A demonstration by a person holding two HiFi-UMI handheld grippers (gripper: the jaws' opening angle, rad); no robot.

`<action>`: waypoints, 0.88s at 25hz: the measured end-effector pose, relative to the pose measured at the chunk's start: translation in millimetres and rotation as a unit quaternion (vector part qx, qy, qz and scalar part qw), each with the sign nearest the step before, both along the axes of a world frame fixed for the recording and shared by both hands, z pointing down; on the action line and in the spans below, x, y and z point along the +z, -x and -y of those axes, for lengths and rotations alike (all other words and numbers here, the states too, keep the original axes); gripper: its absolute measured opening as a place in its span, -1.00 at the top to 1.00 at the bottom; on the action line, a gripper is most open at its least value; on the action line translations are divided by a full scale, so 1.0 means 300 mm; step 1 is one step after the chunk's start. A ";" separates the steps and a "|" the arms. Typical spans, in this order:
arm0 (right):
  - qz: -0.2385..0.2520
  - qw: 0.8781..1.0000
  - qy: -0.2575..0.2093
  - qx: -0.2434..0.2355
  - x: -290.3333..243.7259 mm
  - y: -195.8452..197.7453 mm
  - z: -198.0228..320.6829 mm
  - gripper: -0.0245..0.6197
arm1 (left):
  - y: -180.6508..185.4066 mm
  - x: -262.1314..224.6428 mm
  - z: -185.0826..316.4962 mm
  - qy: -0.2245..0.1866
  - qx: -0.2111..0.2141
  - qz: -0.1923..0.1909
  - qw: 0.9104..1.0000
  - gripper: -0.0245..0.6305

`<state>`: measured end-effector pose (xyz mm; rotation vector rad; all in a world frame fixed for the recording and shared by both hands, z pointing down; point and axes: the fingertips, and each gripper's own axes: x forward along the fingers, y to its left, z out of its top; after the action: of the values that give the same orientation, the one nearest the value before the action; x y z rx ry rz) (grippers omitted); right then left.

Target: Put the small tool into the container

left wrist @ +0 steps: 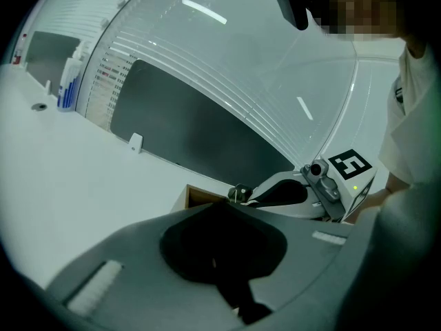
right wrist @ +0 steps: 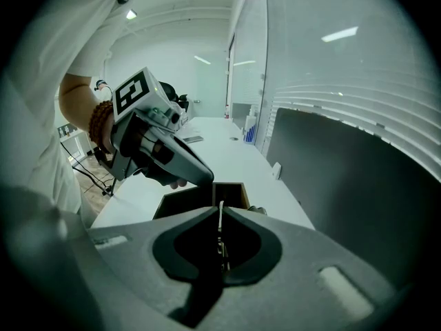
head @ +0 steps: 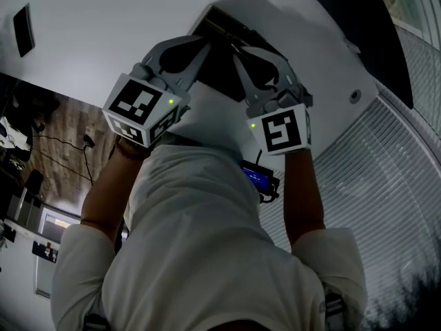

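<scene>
Over the container (right wrist: 233,193), right hand-held gripper (right wrist: 221,209) apparently pinches small tool (right wrist: 220,221); left hand-held gripper (left wrist: 224,204) clenched.

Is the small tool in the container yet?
Out. The right gripper pinches the small tool between its jaws; the container lies beyond.

A white tabletop (head: 103,40) fills the upper half of the head view. An open, brown-walled container (head: 219,25) with a dark inside sits on it at top centre. A dark flat rectangle (head: 23,29) lies on the surface at the far left. A small round fitting (head: 355,95) is set into the top at the right. In the left gripper view, a small white clip (left wrist: 136,142) stands at the table's back edge, left of centre, and bottles (left wrist: 67,85) stand at the upper left.
</scene>
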<state>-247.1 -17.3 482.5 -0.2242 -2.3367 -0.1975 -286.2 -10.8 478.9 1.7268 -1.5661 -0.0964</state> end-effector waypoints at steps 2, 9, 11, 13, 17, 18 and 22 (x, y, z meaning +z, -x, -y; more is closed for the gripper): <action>0.001 1.000 -0.001 -0.001 0.009 -0.002 0.000 0.90 | -0.002 0.006 -0.005 0.003 -0.001 -0.001 1.000 0.92; -0.007 1.000 -0.003 -0.018 0.014 0.023 -0.003 0.90 | 0.011 0.006 -0.018 0.008 -0.002 -0.003 1.000 0.92; -0.008 1.000 -0.004 -0.016 0.021 0.019 -0.003 0.90 | 0.008 0.007 -0.022 0.010 -0.001 -0.002 1.000 0.92; -0.009 1.000 -0.003 -0.012 0.031 0.010 -0.001 0.90 | 0.004 0.009 -0.023 0.011 -0.001 -0.002 1.000 0.92; -0.013 1.000 -0.001 -0.011 0.046 0.009 0.003 0.89 | 0.006 0.011 -0.022 0.012 -0.003 -0.003 1.000 0.92; -0.014 1.000 0.002 -0.006 0.050 0.005 0.002 0.90 | 0.007 0.010 -0.024 0.012 -0.004 -0.003 1.000 0.92; -0.010 1.000 0.002 -0.019 0.040 0.014 -0.002 0.89 | 0.001 0.012 -0.034 0.015 -0.003 -0.003 1.000 0.92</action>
<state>-251.4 -16.8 494.5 -0.2719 -2.3144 -0.2097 -286.7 -0.6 482.4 1.6972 -1.5595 -0.0808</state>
